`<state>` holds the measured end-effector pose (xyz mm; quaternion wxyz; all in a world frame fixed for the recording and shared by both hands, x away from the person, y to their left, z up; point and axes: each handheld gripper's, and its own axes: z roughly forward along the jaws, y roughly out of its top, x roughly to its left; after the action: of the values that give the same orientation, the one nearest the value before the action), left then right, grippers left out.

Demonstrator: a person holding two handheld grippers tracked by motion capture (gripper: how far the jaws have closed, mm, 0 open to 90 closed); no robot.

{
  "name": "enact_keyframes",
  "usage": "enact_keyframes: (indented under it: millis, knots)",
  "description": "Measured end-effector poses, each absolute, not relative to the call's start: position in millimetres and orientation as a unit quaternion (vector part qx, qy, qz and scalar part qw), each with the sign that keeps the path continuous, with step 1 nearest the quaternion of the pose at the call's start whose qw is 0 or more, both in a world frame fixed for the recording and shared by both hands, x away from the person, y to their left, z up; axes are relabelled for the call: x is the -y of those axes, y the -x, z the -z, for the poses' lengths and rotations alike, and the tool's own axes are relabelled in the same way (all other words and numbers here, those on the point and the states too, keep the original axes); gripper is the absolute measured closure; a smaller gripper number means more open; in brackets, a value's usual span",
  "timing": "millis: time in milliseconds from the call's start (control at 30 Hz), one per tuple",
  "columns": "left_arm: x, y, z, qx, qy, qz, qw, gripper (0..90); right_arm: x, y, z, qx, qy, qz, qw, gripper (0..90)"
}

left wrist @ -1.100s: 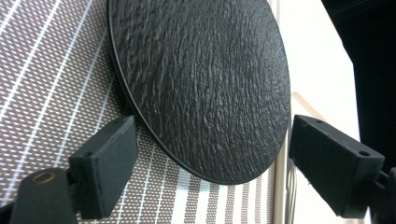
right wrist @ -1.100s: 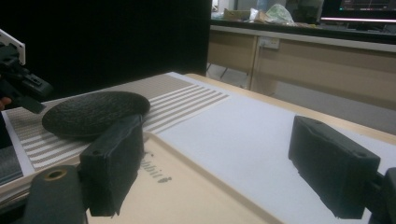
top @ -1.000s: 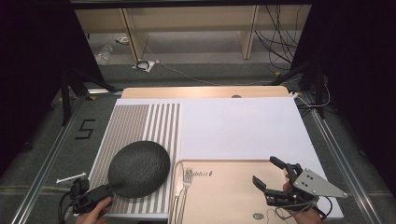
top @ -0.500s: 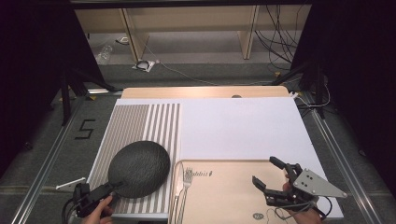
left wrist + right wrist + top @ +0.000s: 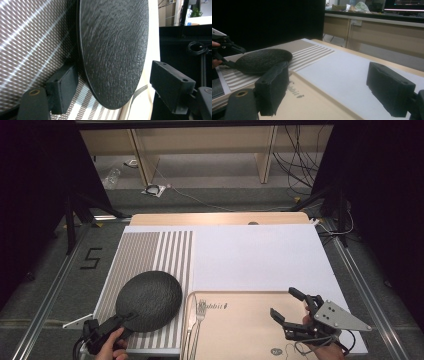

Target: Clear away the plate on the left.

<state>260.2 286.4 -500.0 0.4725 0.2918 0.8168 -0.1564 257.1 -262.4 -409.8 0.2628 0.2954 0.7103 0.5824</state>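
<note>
The dark round plate (image 5: 149,300) lies on the striped placemat (image 5: 150,250), just left of the tray (image 5: 240,330). The left gripper (image 5: 125,320) straddles its near rim, jaws wide and just closing, pads not pressing. The right gripper (image 5: 289,312) hovers over the tray, jaws spread, holding nothing

The black plate (image 5: 149,300) is looking matt and rough like slate, the striped mat (image 5: 150,251) woven, the tray (image 5: 240,330) smooth.
</note>
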Motion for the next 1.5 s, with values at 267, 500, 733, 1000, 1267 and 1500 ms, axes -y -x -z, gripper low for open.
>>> enact_keyframes:
  millis: [267,500,733,1000,1267,1500]
  knots:
    - [-280.9,-258.2,503.9,-0.824,-0.252,0.149,0.485,35.1,262.6,-257.3,409.9,-0.71,-0.295,-0.583,0.262,19.1]
    - [-274.0,-253.5,511.5,-0.835,-0.203,0.147,0.49,48.8,261.1,-257.4,410.0,-0.713,-0.292,-0.581,0.262,19.2]
    - [-266.9,-252.4,518.8,-0.835,-0.186,0.156,0.494,57.0,262.8,-258.3,410.8,-0.713,-0.294,-0.58,0.261,19.2]
    - [-263.3,-250.4,522.6,-0.836,-0.172,0.151,0.499,64.3,261.0,-257.9,410.7,-0.715,-0.291,-0.58,0.26,19.2]
    - [-263.1,-249.8,525.3,-0.836,-0.164,0.149,0.501,69.4,260.5,-257.7,410.6,-0.715,-0.29,-0.58,0.26,19.2]
    - [-263.5,-249.0,527.0,-0.839,-0.157,0.153,0.498,74.4,260.4,-257.8,410.7,-0.715,-0.29,-0.58,0.26,19.2]
